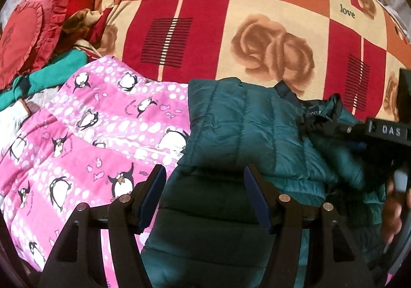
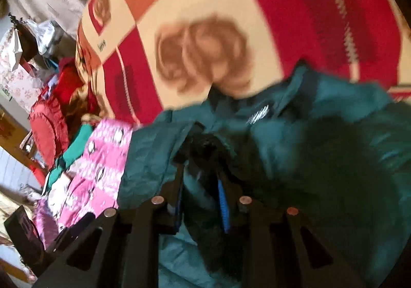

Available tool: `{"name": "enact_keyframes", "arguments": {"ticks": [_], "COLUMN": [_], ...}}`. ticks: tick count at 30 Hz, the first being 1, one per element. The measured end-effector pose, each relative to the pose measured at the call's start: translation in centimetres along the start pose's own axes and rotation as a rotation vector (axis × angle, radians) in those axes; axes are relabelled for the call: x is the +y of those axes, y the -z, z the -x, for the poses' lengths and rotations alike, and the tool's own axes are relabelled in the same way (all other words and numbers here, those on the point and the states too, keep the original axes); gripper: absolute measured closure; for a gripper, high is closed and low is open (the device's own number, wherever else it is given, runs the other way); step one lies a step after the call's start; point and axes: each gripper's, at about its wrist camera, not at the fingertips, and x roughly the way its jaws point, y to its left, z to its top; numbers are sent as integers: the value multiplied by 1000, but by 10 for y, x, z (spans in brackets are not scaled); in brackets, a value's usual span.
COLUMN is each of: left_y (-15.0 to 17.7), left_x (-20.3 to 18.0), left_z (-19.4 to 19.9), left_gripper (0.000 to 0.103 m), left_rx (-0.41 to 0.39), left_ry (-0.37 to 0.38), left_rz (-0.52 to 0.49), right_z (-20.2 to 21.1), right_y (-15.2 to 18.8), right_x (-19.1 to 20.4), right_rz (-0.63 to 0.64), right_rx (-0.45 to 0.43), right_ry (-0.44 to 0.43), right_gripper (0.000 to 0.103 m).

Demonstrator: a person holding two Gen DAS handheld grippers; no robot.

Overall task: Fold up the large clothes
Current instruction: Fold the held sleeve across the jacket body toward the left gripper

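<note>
A dark green quilted jacket (image 1: 244,121) lies on the bed, its body partly folded over. My left gripper (image 1: 204,172) hangs over the jacket's near part, its jaws wide apart and not gripping anything. My right gripper (image 1: 318,124) comes in from the right at the bunched black collar. The right wrist view is blurred. There the right gripper (image 2: 200,172) stands partly open, with the jacket's (image 2: 321,133) dark collar fabric loose between its fingers and both blue pads showing.
A red, cream and orange bedsheet (image 1: 257,18) with roses covers the bed behind the jacket. A pink penguin blanket (image 1: 102,133) lies to its left. Beyond that are a teal garment (image 1: 51,72) and a red heart pillow (image 1: 23,36). A person's hand (image 1: 393,208) holds the right gripper.
</note>
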Motion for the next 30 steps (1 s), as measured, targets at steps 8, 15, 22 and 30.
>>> {"name": "enact_keyframes", "arguments": {"ticks": [8,15,22,30], "left_y": [-4,-16,-19,-30], "left_x": [-9,-49,-100,-120], "left_z": [6,-4,-28,-28], "left_gripper": [64,60,60,103], "left_rx": [2,124,190,146], "left_ry": [136,351,354,322], "left_rz": [61,158,194,96], "right_z": [70,163,216,231], "right_y": [14,31,57,67], "right_x": [10,-40,-98,-139], "right_rz": [100,63,-27,-127], "right_rx": [-87,-195,-243,-309], "right_ry": [33,151,217,261], "right_gripper": [41,28,24,24]}}
